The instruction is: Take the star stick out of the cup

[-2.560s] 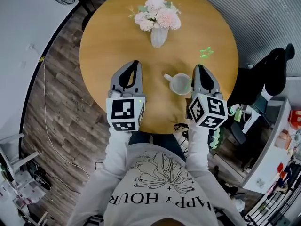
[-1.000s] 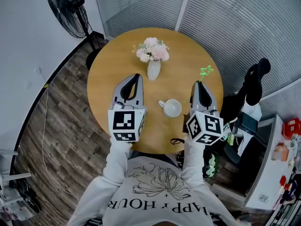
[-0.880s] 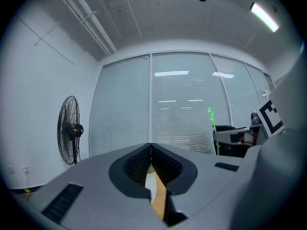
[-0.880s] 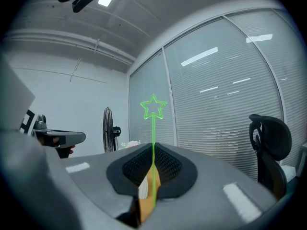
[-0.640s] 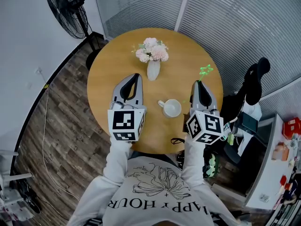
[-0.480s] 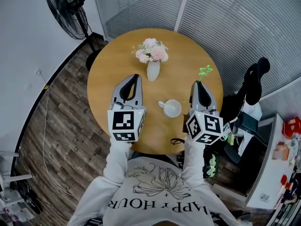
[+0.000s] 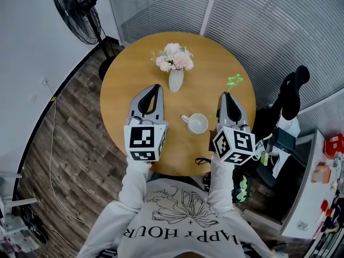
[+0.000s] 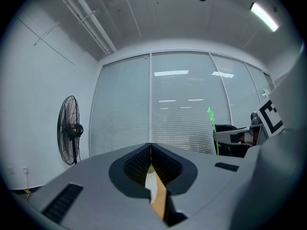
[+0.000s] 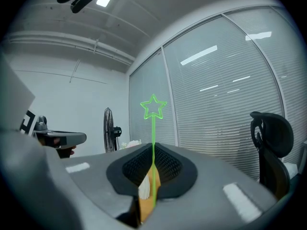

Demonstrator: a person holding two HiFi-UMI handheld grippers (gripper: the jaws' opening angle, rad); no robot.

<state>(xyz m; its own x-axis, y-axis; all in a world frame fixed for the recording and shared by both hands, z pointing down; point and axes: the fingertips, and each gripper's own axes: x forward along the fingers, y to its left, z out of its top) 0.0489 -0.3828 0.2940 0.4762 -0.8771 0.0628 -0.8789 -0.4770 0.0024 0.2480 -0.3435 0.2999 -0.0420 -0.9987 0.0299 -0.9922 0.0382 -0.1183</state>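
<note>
Round wooden table [image 7: 129,69], white cup [image 7: 196,123]; green star stick [image 7: 234,81] in closed right tongs [image 7: 227,95], left tongs [image 7: 156,87] closed

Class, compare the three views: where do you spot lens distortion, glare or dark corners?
Head view: even light, but the floor edge bows at left. Left gripper view: strong fisheye, black corners, a ceiling lamp glaring at upper right. Right gripper view: the same round vignette, yet the green star stick reads sharp.
</note>
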